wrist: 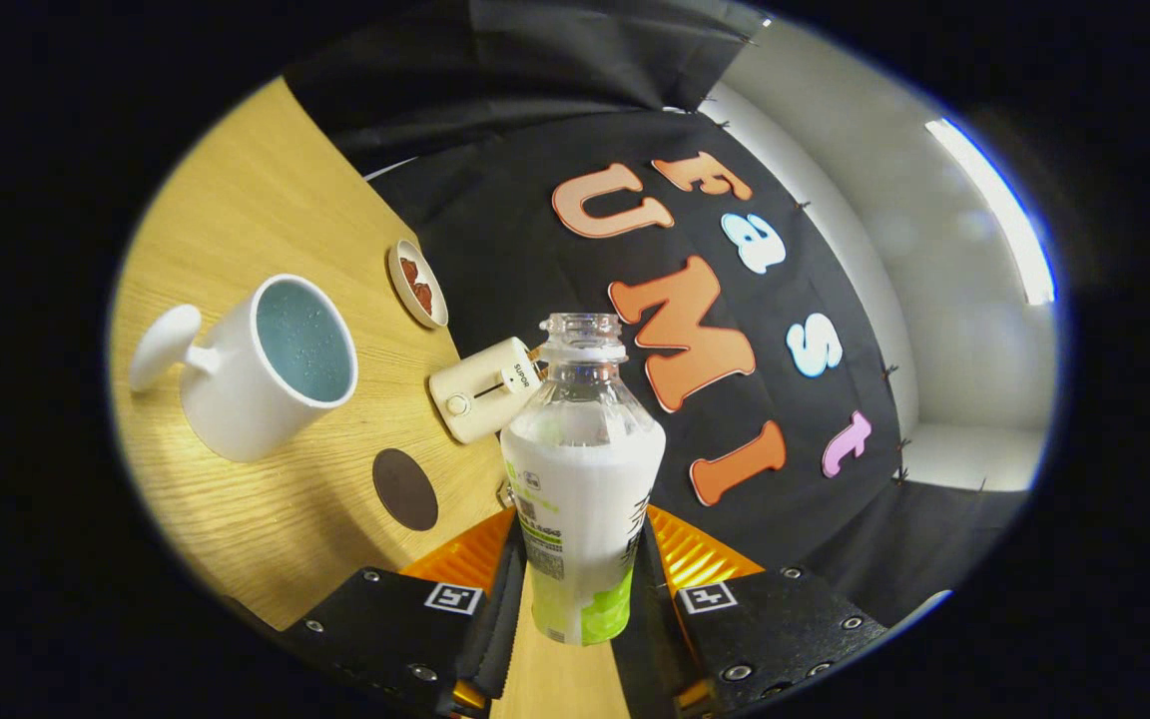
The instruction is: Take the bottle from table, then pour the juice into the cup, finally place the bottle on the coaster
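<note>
Gripper clamped on the bottle, both fingers pressing its lower body; cap off, view tilted. Cup sits on the worktop beyond the coaster (pour likely next). Bring the mouth over the cup's rim, then tilt slowly.

The wooden table bears a white cup, a dark coaster, a cream toaster; a small dish beyond

Clear glossy plastic bottle; smooth, seemingly ceramic cup; matt wood-grain table.
</note>
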The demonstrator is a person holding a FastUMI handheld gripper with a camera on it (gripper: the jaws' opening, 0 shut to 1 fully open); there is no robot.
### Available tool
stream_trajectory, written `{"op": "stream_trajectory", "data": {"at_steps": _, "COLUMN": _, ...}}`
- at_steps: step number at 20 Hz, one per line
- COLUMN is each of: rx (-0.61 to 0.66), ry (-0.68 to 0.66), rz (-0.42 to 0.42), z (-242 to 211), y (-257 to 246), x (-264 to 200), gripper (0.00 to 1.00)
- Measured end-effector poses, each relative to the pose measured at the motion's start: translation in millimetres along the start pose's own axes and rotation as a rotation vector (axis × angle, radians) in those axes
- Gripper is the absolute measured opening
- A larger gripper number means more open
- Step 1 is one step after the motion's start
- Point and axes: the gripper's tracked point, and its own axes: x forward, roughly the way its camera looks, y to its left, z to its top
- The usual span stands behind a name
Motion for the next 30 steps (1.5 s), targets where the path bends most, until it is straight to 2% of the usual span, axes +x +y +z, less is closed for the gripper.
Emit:
{"op": "stream_trajectory", "data": {"at_steps": 5, "rx": -0.12, "ry": -0.039, "rz": -0.022, "z": 8.6, "y": 4.7, "x": 0.8, "gripper": 0.57}}
{"op": "stream_trajectory", "data": {"at_steps": 9, "rx": -0.246, "ry": -0.079, "rz": -0.077, "z": 12.9, "y": 2.0, "x": 5.2, "gripper": 0.57}}
{"op": "stream_trajectory", "data": {"at_steps": 12, "rx": -0.307, "ry": -0.105, "rz": -0.073, "z": 15.3, "y": 12.4, "x": 6.4, "gripper": 0.57}}
{"op": "stream_trajectory", "data": {"at_steps": 30, "rx": -0.446, "ry": -0.145, "rz": -0.053, "z": 14.7, "y": 24.7, "x": 6.0, "gripper": 0.57}}
